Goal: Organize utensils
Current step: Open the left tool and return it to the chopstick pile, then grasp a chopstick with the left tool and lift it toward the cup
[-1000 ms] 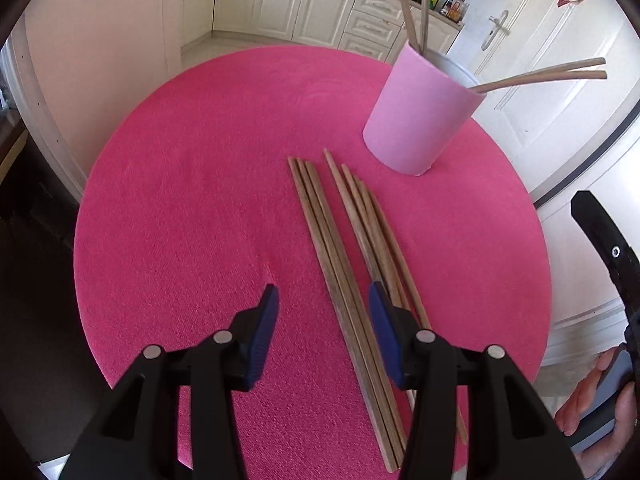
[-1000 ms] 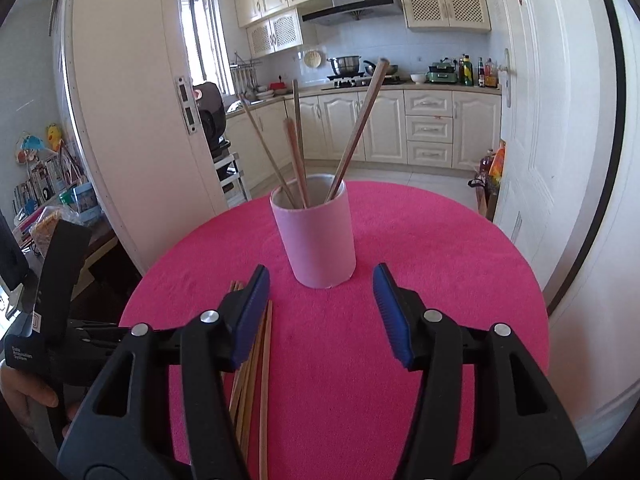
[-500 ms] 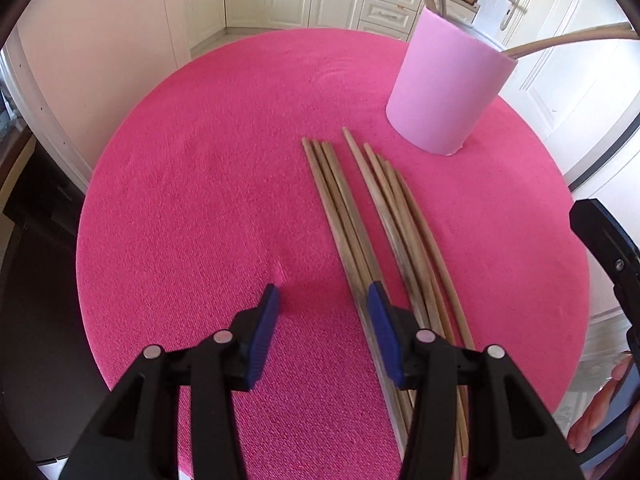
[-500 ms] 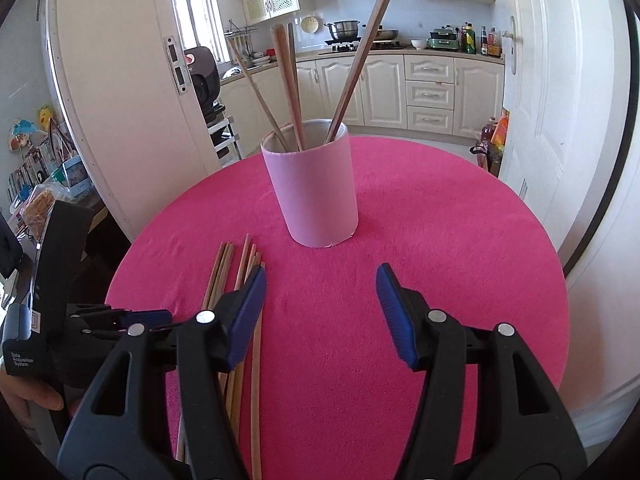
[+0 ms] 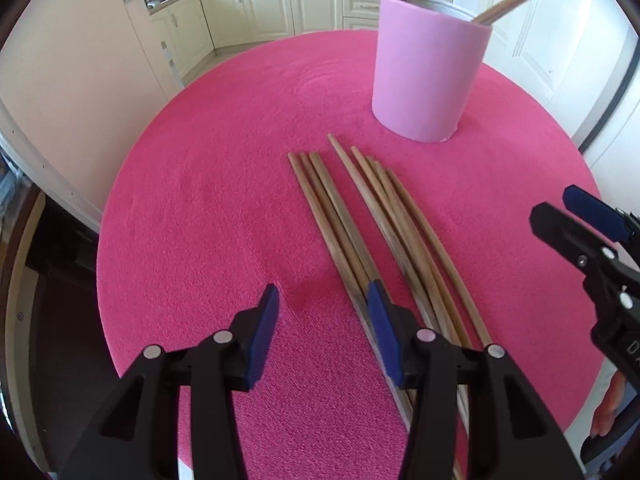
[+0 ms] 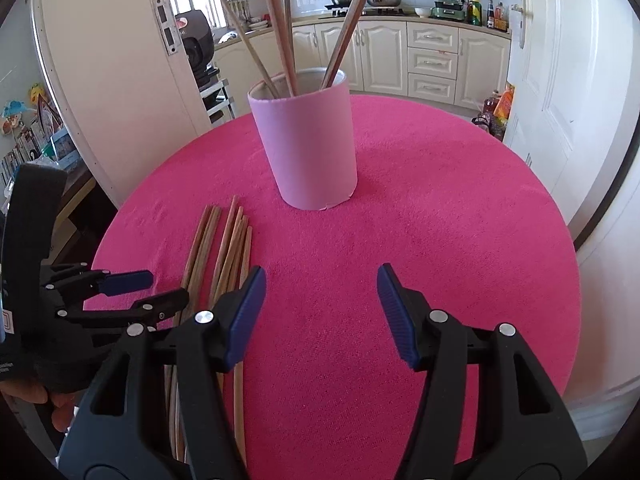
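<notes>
Round pink cloth-covered table: brown wooden chopsticks lying near tall pink cylindrical holder; left gripper, right gripper hovering, jaws spread, gripping nothing

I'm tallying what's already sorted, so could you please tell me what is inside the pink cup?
Several wooden chopsticks stand in the pink cup, leaning against its rim and sticking out above it. Its wall covers their lower ends and the bottom, so anything shorter inside cannot be seen.

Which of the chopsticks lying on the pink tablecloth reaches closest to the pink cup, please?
The longest-reaching chopstick, leftmost of the right-hand bundle: its tip pokes past all the others toward the pink cup.
</notes>
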A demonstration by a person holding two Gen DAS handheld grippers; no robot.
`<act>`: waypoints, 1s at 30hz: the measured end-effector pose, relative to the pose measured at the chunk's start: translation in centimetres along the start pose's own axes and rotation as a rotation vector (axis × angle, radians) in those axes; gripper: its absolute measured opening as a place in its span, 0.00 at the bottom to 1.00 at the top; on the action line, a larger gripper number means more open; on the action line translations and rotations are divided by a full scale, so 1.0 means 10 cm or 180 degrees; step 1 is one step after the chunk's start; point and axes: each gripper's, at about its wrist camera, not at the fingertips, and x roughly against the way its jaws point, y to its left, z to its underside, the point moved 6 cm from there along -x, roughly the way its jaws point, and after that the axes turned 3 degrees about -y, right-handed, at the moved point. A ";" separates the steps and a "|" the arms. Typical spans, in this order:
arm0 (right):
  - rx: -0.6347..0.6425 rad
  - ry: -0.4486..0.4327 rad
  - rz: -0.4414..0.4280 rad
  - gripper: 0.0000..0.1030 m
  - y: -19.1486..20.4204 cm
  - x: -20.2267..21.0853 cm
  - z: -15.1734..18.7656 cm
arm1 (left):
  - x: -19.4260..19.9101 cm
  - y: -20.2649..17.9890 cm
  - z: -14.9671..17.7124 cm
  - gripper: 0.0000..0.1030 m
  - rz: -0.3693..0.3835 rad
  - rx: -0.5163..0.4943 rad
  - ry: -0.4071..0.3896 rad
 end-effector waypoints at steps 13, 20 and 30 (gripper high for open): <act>0.0211 0.0369 -0.0127 0.56 0.21 -0.11 0.05 | 0.02 0.02 0.01 0.13 0.0114 0.0042 0.0113; 0.0411 0.0630 -0.0195 0.38 0.36 -0.21 0.07 | 0.04 0.16 -0.01 0.07 0.0318 0.0293 0.0089; 0.0663 0.1008 -0.0204 0.23 0.54 -0.42 0.18 | 0.04 0.20 0.01 0.06 0.0523 0.0464 0.0061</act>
